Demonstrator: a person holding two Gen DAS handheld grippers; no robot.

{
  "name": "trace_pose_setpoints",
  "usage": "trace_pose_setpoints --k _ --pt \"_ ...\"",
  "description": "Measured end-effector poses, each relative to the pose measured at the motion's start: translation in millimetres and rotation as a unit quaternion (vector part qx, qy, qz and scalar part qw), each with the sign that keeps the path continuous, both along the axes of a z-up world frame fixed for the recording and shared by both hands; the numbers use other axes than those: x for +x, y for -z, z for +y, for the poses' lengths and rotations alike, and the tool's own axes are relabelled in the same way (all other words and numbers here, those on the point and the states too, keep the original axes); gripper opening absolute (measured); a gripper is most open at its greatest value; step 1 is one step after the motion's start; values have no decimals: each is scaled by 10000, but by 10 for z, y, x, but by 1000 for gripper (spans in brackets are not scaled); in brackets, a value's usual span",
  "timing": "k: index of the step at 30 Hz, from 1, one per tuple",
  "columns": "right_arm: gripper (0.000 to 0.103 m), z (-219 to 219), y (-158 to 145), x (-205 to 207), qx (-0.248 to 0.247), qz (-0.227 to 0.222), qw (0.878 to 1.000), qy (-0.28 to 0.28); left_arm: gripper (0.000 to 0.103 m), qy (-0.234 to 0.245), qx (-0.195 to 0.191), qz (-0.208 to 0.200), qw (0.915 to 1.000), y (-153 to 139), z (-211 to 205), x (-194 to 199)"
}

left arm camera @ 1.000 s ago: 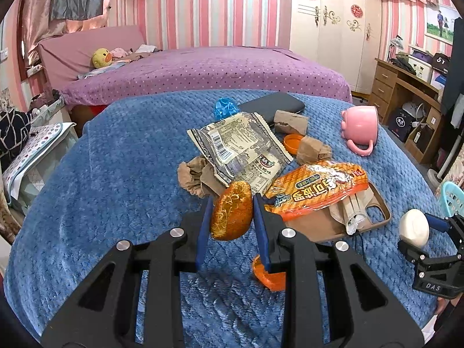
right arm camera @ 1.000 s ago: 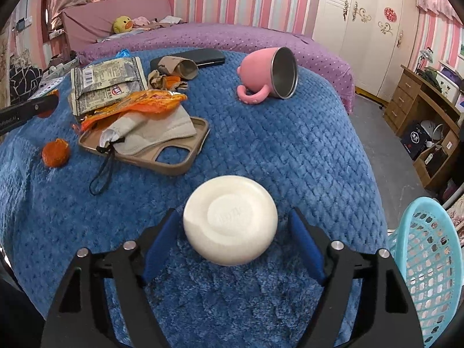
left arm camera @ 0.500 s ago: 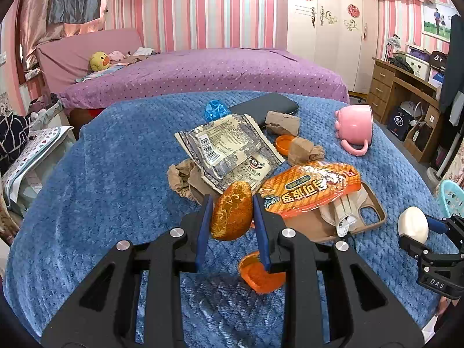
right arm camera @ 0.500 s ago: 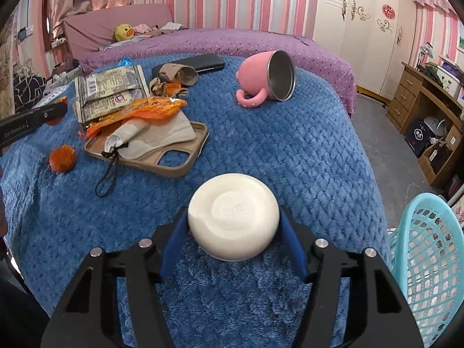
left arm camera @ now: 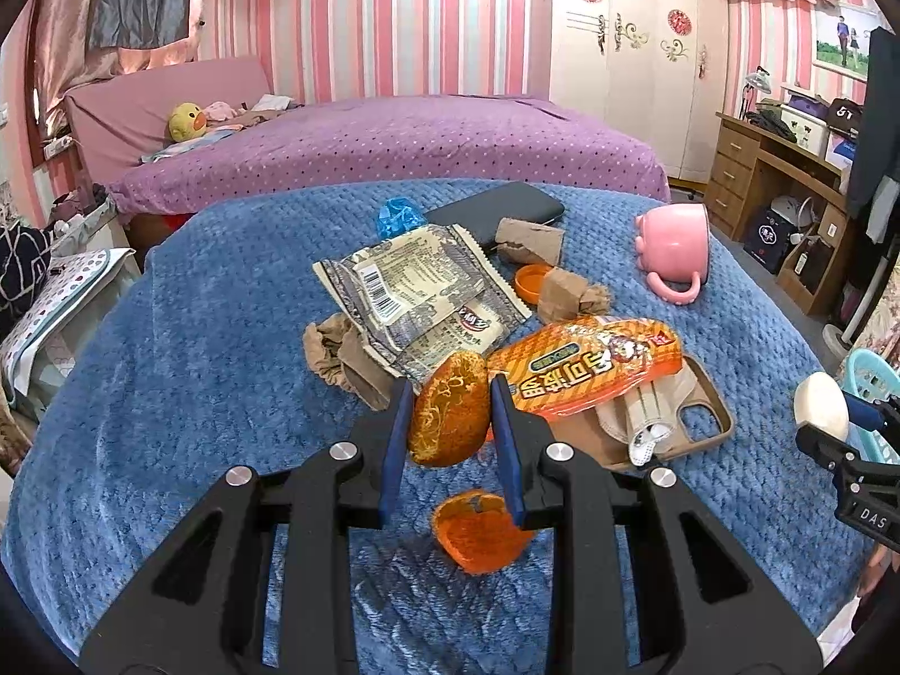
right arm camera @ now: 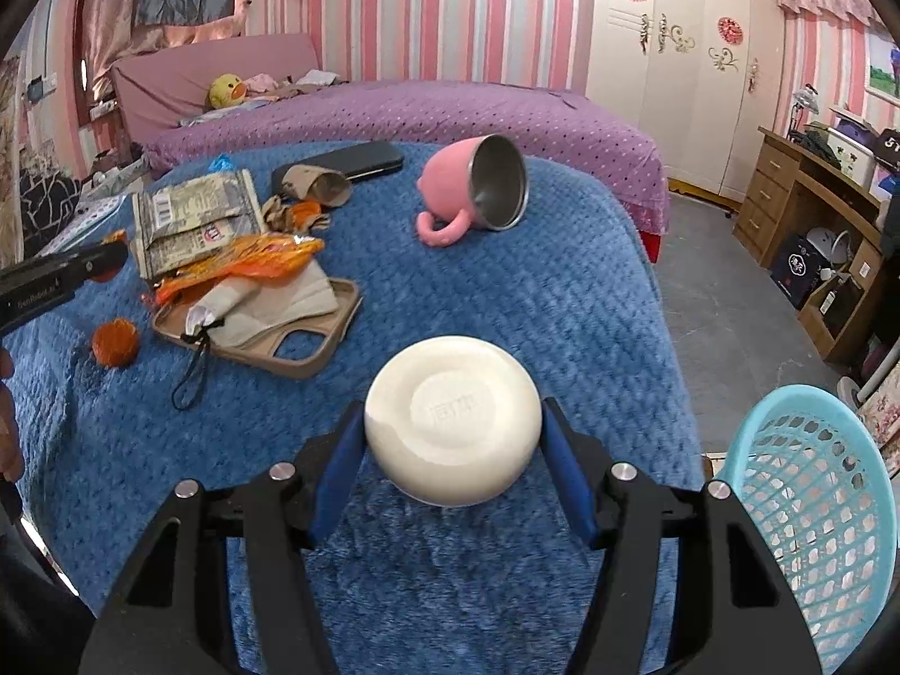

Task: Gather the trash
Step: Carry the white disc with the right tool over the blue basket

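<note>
1. The left hand-held gripper (left arm camera: pixel 450 422) is closed narrowly on a piece of orange peel (left arm camera: pixel 448 409), its blue pads pressed on either side – the peel is held clear of the blue blanket (left arm camera: pixel 197 365), presumably so that it can be carried off as trash.
2. The right hand-held gripper (right arm camera: pixel 453 444) is clamped on a round white soap bar (right arm camera: pixel 453 427); its jaws have just been closing, and the bar is now seen pinched between the pads above the blanket. Whether the bar counts as trash cannot be told.
3. A second piece of orange peel (left arm camera: pixel 479 529) is left lying on the blanket just below the left jaws, so another pickup is judged to be needed.
4. The remaining litter is gathered mid-blanket: a grey snack wrapper (left arm camera: pixel 416 298) lies partly over crumpled brown stockings (left arm camera: pixel 337 357), and an orange snack packet (left arm camera: pixel 590 365) is draped over a tan phone case (left arm camera: pixel 703 410).
5. The phone case lies open side up, and a beige cloth pouch (right arm camera: pixel 270 304) with a dark cord is seen resting in it.
6. A pink mug (right arm camera: pixel 478 191) is tipped on its side, its steel interior turned toward the right camera – nothing is seen inside.
7. A light-blue basket (right arm camera: pixel 810 506) stands off the blanket's edge at the right, close to the held soap; no contents can be made out through its mesh. It is judged the likely place for the trash.
</note>
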State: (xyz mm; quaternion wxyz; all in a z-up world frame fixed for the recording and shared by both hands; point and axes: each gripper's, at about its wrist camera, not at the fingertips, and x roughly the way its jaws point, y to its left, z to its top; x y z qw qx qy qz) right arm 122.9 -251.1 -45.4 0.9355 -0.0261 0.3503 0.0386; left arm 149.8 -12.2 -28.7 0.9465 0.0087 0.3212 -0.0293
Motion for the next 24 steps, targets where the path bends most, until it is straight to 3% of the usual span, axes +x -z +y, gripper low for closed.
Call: trace_pose_setpoints --k 17,24 --pt "61 -341 -161 -122 116 -387 9991 116 27 212 -48 -39 9998 45 -461 -50" --pt "61 -806 -226 -200 116 -480 9976 490 27 477 -49 -45 9988 84 -865 -129"
